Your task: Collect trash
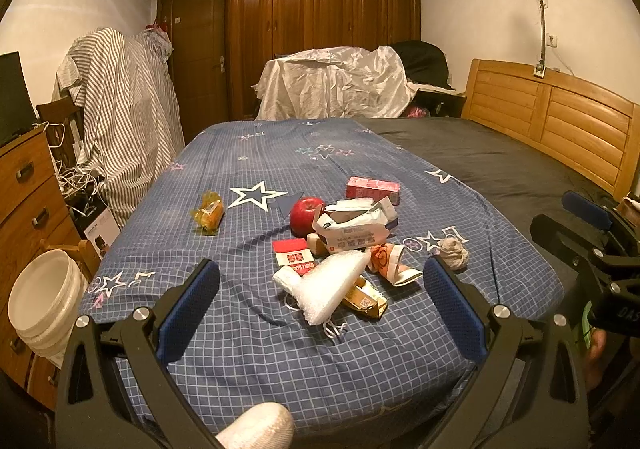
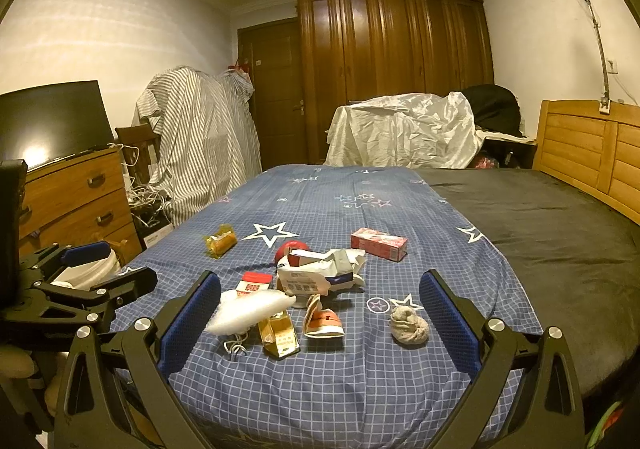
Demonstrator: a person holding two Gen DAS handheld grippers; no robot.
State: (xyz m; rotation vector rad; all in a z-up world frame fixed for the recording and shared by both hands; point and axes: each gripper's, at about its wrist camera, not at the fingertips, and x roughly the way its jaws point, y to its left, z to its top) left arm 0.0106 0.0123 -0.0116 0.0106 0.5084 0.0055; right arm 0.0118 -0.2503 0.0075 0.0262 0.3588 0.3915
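While both tongs (image 1: 320, 305) (image 2: 320, 313) gape wide, apple (image 1: 305, 214) sits behind crumpled wrappers (image 1: 352, 227).

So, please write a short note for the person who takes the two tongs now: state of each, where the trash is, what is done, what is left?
Left tongs: open, empty, above the near edge of the bed.
Right tongs: open, empty, beside them.
Trash lies in a pile on the blue sheet: bubble wrap, gold wrapper, white package, paper cup, red packet, crumpled tissue; pink box and yellow wrapper apart.
A red apple sits in the pile.
White bucket stands left of the bed.
Done: nothing visibly collected.
Left: all pieces.
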